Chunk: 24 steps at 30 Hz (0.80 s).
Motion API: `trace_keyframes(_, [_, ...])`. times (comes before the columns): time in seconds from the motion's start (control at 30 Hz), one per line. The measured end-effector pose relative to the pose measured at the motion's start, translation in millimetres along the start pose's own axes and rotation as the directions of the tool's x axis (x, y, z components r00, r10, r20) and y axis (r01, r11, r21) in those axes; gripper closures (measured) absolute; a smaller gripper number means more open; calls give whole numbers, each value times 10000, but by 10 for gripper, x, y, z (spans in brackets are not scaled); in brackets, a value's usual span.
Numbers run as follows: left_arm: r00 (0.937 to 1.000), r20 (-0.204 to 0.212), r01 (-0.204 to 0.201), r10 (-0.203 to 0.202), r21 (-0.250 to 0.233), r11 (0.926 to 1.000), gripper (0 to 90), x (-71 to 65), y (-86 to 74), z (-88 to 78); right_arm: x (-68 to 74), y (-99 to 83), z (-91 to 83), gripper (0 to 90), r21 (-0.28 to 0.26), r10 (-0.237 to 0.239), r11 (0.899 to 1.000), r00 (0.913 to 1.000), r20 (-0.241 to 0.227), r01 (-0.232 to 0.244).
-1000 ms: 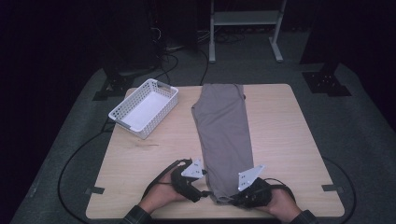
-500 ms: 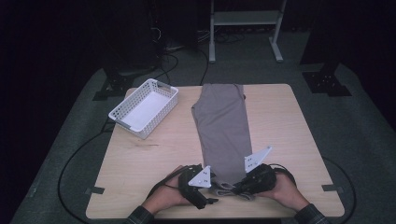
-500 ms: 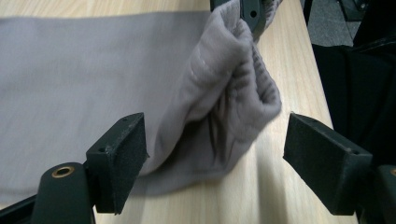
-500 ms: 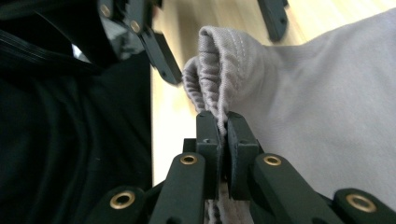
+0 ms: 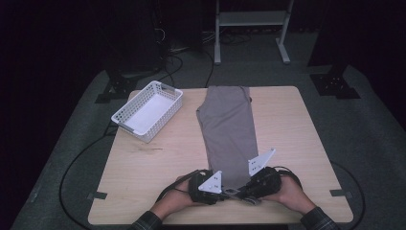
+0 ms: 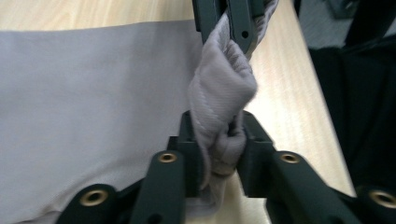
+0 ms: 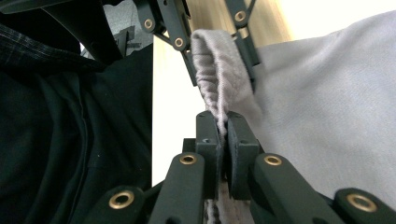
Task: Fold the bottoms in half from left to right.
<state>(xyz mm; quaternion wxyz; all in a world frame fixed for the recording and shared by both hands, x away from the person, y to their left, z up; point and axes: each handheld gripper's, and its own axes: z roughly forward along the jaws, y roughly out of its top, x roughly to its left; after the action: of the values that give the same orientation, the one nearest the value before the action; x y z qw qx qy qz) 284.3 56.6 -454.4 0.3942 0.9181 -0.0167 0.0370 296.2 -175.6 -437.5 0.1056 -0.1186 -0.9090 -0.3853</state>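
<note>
Both claws are clamped on the near end of the grey trousers [image 5: 229, 129] right now: my left gripper [image 6: 219, 154] has its jaws squeezed onto a thick bunch of the hem, having just closed in on it, and the cloth bulges up between the pads. My right gripper [image 7: 222, 140] has its jaws all but together, with a thin fold of the same edge nipped between them, the ribbed seam running up out of the pinch. From the high view I see the left gripper [image 5: 207, 184] and right gripper [image 5: 261, 181] sitting close side by side at the near edge of the table [image 5: 153, 167], while the trousers stretch away flat towards the far edge, folded lengthwise into one narrow strip. I judge this is the grasp before a fold: near end secured, nothing lifted yet. Next I reckon I need to raise both hands together, keep the hem taut and level between them, and carry it over towards the far end without dragging the rest askew. As for containers, the white basket [image 5: 148, 111] stands at the far left of the table, well apart from the trousers, and I see nothing inside it.
</note>
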Motion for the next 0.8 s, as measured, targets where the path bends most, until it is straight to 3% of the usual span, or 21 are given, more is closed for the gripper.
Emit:
trace_keyframes(0.07, [9988,165,468,-465,-188,9987,774,29,-12,-3,6,-4,-25,773,-157,-128,9998,9999,106,129])
trace_keyframes(0.1, [9979,184,628,-624,-219,9978,778,44,-17,-11,10,-10,-47,663,-307,-254,9992,9995,181,260])
trace_keyframes(0.13, [9969,239,762,-755,-299,9966,780,53,-23,-17,28,-13,-82,572,-410,-228,9989,9989,399,245])
trace_keyframes(0.23, [9937,350,1075,-1061,-398,9934,780,72,-35,-41,79,-85,-214,454,-677,-490,9961,9927,1100,566])
trace_keyframes(0.43, [9859,522,1617,-1587,-604,9850,779,93,-44,-53,161,-333,-346,381,-775,-366,9957,9850,1688,503])
trace_keyframes(0.57, [9796,567,1967,-1926,-786,9773,779,105,-49,-63,218,-363,-264,380,-436,-561,9970,9850,1631,640])
trace_keyframes(0.8, [9691,758,2414,-2347,-977,9655,779,162,-74,-95,287,-334,-72,363,354,-1127,9935,9737,1978,1079])
